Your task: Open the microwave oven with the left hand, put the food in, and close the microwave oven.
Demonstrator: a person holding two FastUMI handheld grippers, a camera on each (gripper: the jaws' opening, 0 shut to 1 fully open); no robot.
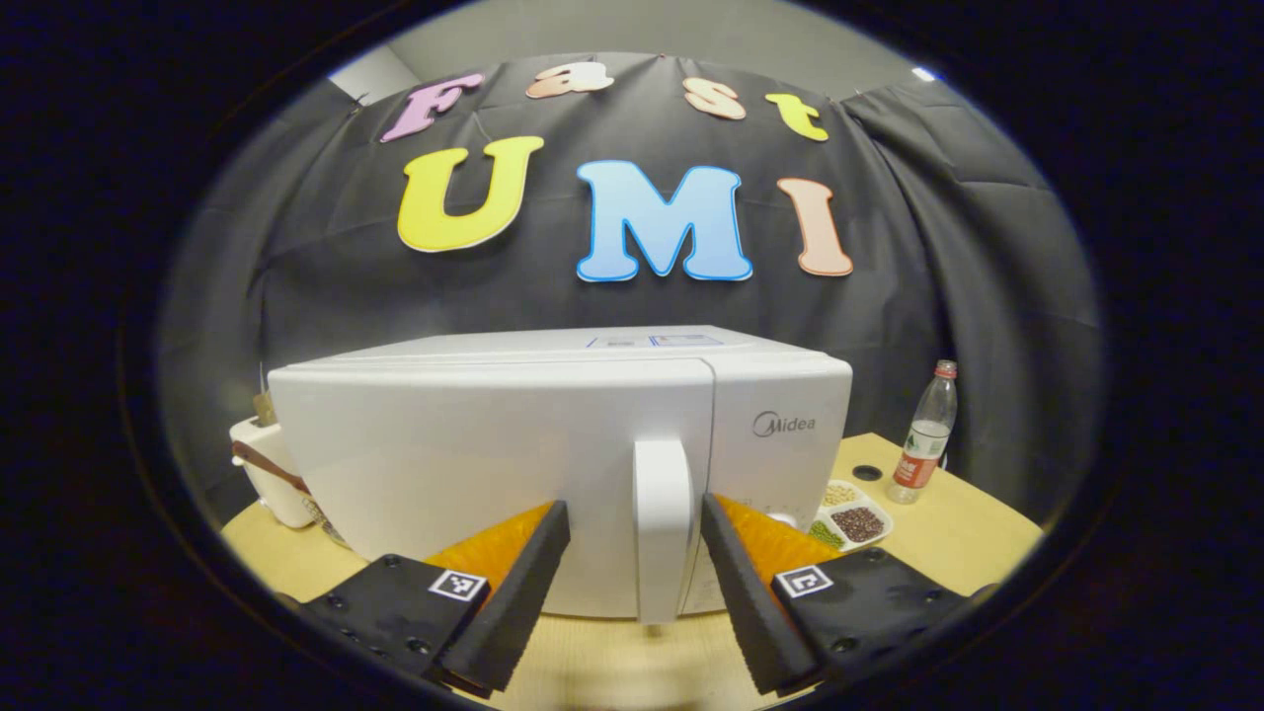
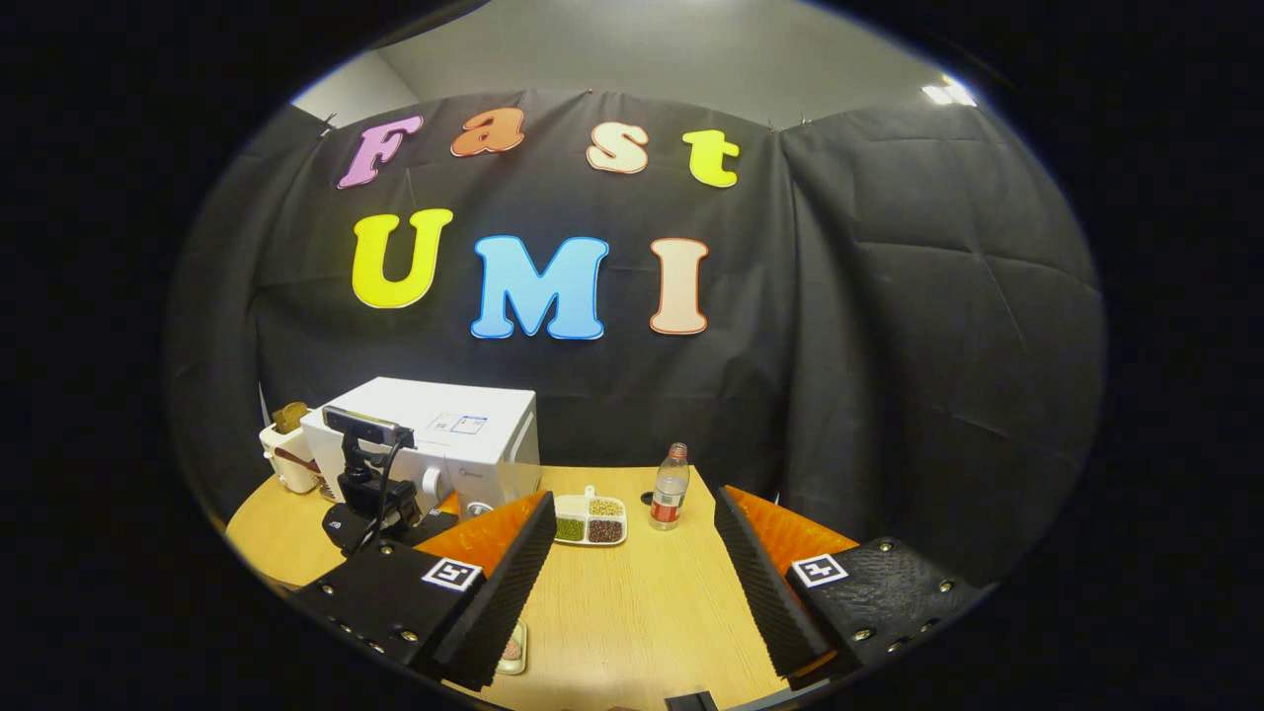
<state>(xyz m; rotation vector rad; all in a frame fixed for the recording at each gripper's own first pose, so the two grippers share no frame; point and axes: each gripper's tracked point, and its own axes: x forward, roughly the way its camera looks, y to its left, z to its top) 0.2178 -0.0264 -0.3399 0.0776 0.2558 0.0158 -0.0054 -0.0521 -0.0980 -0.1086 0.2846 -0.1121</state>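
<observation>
The white microwave [image 1: 474, 454] stands close in front in the left gripper view, door closed. Its upright white handle [image 1: 662, 533] sits between the fingers of my left gripper [image 1: 636, 506], which is open with a gap on each side of the handle. In the right gripper view the microwave [image 2: 464, 434] is far off at the left, with the left gripper's housing [image 2: 367, 513] in front of it. My right gripper [image 2: 634, 497] hangs open over the wooden table [image 2: 642, 612], holding nothing. A small plate of food [image 2: 512, 650] peeks out under its left finger.
A divided white tray of beans and grains [image 2: 591, 520] lies right of the microwave, also seen as tray [image 1: 851, 518]. A clear bottle with a red label [image 2: 670, 489], bottle [image 1: 923, 434], stands beyond it. A white container [image 1: 267, 464] sits left of the microwave.
</observation>
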